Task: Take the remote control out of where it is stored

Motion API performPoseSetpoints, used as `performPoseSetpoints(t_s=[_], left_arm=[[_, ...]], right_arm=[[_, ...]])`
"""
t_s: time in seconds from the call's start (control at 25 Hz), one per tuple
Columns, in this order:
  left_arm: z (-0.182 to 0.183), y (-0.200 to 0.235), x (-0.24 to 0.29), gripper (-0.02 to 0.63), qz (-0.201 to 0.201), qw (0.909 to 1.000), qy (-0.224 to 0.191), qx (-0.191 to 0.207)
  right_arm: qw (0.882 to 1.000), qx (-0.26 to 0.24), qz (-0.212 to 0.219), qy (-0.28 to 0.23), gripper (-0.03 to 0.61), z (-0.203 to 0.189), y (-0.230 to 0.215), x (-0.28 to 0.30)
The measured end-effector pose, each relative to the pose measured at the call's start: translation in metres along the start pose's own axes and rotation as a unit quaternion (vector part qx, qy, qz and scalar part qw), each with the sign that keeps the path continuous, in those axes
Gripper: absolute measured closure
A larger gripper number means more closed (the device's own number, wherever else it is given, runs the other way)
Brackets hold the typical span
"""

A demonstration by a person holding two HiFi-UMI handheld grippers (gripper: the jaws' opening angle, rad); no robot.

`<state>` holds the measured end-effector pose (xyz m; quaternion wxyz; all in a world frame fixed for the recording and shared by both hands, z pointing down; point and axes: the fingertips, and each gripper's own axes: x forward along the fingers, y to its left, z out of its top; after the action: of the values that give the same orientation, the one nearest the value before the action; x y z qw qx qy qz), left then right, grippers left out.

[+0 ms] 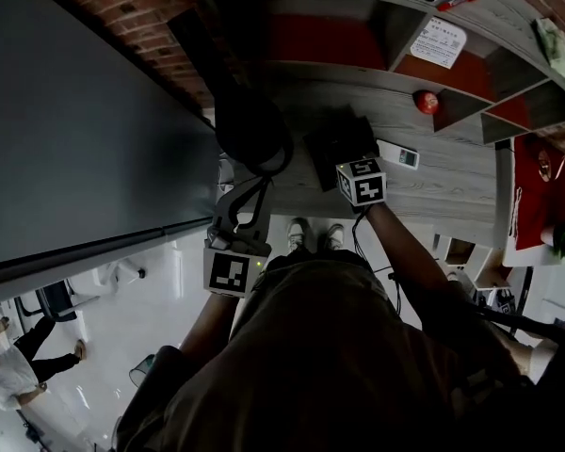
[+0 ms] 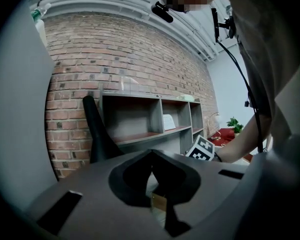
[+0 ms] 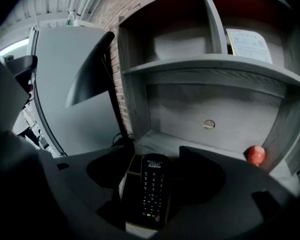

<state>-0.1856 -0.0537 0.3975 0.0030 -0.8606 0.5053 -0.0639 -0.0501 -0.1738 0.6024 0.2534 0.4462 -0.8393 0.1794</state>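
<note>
Right gripper (image 3: 157, 158) straddles the remote control (image 3: 152, 194), jaws wide apart
It lies loose on the grey shelf (image 3: 160, 140) (left gripper (image 2: 152, 154) pinched together, empty); an off-centre squeeze could skid it off the ledge.

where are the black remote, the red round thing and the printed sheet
black remote (image 3: 154, 194): right gripper view, middle of its keypad
red round thing (image 3: 255, 154): right gripper view, its centre
printed sheet (image 3: 250, 45): right gripper view, middle of the page
</note>
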Motion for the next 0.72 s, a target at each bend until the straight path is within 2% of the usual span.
performPoseSetpoints(t_s=[0.24, 0.56, 0.72], left_arm=[[-0.015, 0.011, -0.004, 0.603, 0.002, 0.9998, 0.018, -0.011], [-0.016, 0.018, -0.005, 0.603, 0.002, 0.9998, 0.02, -0.008], [-0.017, 0.02, -0.006, 0.603, 0.002, 0.9997, 0.022, -0.007]], right_arm=[[0.998, 0.01, -0.023, 0.054, 0.284, -0.044, -0.007, 0.023], [0.995, 0.026, -0.032, 0.094, 0.284, -0.08, -0.008, 0.035], [0.994, 0.029, -0.045, 0.091, 0.284, -0.082, -0.007, 0.037]])
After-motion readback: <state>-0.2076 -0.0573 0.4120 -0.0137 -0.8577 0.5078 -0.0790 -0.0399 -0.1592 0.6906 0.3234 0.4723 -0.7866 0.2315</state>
